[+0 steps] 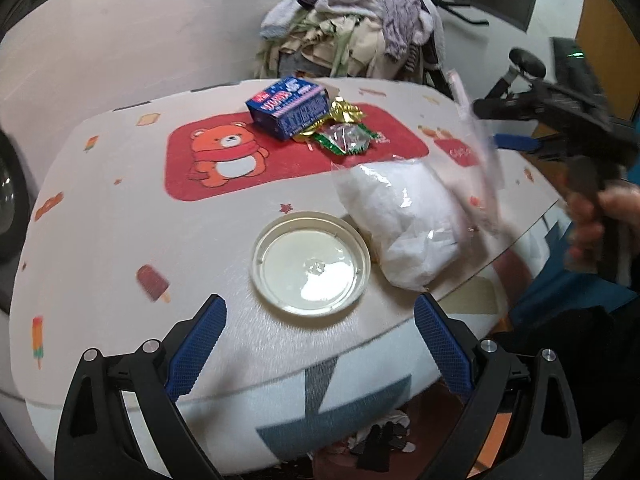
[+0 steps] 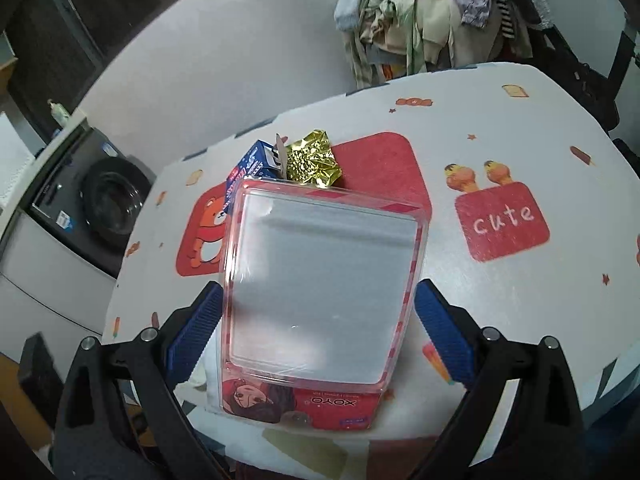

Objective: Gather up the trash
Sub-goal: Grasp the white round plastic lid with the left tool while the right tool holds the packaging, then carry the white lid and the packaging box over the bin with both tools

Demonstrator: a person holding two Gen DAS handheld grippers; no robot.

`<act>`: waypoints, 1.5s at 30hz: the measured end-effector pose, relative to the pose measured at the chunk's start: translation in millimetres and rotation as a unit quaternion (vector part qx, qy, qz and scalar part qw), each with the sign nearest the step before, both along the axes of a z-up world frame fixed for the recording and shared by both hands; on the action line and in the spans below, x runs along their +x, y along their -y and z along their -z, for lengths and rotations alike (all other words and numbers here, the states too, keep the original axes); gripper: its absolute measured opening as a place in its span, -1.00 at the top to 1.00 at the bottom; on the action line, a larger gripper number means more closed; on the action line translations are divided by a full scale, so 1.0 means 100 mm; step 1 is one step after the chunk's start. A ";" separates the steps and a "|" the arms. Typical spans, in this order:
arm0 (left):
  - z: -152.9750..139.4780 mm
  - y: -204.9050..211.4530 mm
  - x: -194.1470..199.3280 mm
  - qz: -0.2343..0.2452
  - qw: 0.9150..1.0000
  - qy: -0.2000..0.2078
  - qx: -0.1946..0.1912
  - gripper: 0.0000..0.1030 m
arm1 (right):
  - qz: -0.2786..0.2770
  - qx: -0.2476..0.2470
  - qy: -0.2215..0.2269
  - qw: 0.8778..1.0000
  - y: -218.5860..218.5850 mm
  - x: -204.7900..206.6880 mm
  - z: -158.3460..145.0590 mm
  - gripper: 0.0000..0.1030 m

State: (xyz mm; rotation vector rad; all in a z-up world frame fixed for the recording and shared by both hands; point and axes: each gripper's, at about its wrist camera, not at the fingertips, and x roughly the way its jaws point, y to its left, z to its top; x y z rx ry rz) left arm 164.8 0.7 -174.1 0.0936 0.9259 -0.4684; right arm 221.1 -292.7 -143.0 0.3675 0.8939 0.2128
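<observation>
In the left wrist view a round plastic lid (image 1: 310, 268) lies upside down on the printed tablecloth (image 1: 120, 208), just ahead of my open left gripper (image 1: 318, 344). Beside it on the right lies a white crumpled bag (image 1: 404, 224). Farther back lie a blue box (image 1: 286, 106), a gold wrapper (image 1: 346, 112) and a green wrapper (image 1: 346, 140). My right gripper (image 1: 494, 126) hovers blurred at the right, shut on a clear plastic package (image 1: 476, 148). The right wrist view shows that package (image 2: 324, 280), red-edged, filling my right gripper (image 2: 318, 320), with the blue box (image 2: 250, 168) and gold wrapper (image 2: 312, 160) behind it.
A pile of clothes (image 1: 360, 36) rises behind the table's far edge. A washing machine (image 2: 108, 200) stands left of the table. A hand (image 1: 600, 216) holds the right gripper's handle near the table's right edge (image 1: 532, 224). Dark items lie on the floor below.
</observation>
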 end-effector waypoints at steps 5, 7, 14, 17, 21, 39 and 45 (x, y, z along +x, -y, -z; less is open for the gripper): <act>0.18 0.21 0.22 0.025 0.999 -0.012 0.028 -0.80 | -0.004 -0.010 0.029 1.000 0.04 -0.20 -0.07 -0.83; 0.25 0.25 0.29 0.030 0.999 -0.017 0.038 -0.80 | -0.008 -0.017 0.038 0.999 0.04 -0.26 -0.12 -0.83; 0.38 0.33 0.50 0.028 0.997 -0.016 0.068 -0.80 | -0.015 -0.020 0.054 0.998 0.05 -0.34 -0.21 -0.83; 0.40 0.35 0.55 0.027 0.997 -0.016 0.076 -0.66 | -0.016 -0.019 0.056 0.998 0.04 -0.35 -0.23 -0.83; 0.41 0.35 0.57 0.031 0.996 -0.015 0.088 -0.45 | -0.019 -0.022 0.060 0.998 0.01 -0.38 -0.25 -0.83; 0.17 0.11 0.51 0.035 0.999 -0.016 0.036 0.60 | -0.035 -0.026 0.067 0.997 -0.11 -0.47 -0.32 -0.83; 0.06 0.08 0.42 0.047 0.999 -0.011 0.023 0.71 | -0.037 -0.024 0.068 0.997 -0.13 -0.48 -0.33 -0.83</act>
